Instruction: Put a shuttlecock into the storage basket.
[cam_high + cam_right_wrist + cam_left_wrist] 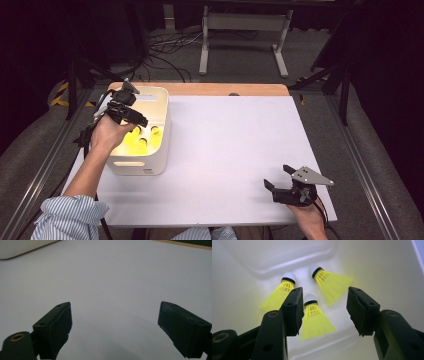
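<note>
A white bin (pixel 165 120) stands at the left of the white table top (pixel 230 145). Three yellow shuttlecocks with white caps lie on its floor (pixel 142 141). My left gripper (pixel 134 114) hangs over the bin and points down into it. In the left gripper view it (pixel 324 293) is open, and nothing is pressed between the pads. One shuttlecock (pixel 315 318) lies below the gap between the jaws, another (pixel 277 294) to its left and a third (pixel 332 285) farther in. My right gripper (pixel 278 176) rests low at the table's near right, open and empty (pixel 115 307).
The bin's corner (pixel 20 247) sits at the far left in the right gripper view. A wooden strip (pixel 210 89) runs along the table's far edge. Beyond it, a white desk frame (pixel 245 22) and loose cables (pixel 170 50) lie on the floor.
</note>
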Demonstrator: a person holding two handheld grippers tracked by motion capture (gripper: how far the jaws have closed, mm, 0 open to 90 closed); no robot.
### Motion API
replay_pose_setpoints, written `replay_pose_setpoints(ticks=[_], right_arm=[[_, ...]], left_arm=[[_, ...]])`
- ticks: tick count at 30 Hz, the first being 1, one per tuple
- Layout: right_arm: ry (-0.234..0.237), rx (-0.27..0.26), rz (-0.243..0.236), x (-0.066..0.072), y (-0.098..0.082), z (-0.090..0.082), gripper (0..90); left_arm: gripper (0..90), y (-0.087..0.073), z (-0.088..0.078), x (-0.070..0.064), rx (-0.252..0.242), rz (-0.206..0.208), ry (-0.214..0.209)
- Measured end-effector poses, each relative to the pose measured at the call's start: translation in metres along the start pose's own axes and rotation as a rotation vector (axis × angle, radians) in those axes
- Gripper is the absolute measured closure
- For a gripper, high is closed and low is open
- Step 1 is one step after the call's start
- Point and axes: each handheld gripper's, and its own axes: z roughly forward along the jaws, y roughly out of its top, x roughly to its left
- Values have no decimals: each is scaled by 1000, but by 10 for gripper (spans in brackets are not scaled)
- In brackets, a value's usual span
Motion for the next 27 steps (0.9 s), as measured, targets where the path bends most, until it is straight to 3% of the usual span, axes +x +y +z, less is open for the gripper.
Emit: replay_pose_setpoints(ticks=[27], right_arm=[[0, -1, -1, 0, 0, 0, 126]], left_arm=[[445, -11, -23, 9, -6, 15, 26]])
